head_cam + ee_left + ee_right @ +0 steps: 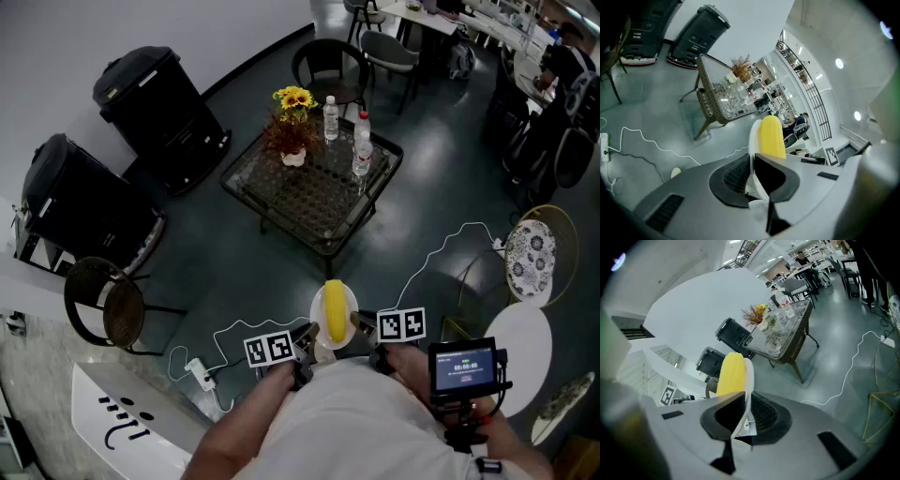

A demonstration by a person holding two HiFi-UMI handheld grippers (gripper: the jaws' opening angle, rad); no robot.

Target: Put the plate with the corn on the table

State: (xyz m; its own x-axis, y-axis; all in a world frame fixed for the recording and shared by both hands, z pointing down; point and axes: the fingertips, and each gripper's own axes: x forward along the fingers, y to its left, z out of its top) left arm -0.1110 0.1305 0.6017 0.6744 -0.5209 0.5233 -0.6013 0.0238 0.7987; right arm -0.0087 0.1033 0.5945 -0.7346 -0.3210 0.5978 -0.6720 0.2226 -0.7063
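Plate (317,315) with corn (334,312): held between left hand-held gripper (307,337) and right hand-held gripper (362,327), each clamped on a rim. Desk (281,202) well ahead. Carry level, hands matched; lower flat.

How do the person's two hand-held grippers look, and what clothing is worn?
The left hand-held gripper and the right hand-held gripper have smooth grey bodies with black ribbed pads. Each carries a cube with black-and-white square markers. A small black screen sits by the right one. The person wears a white top.
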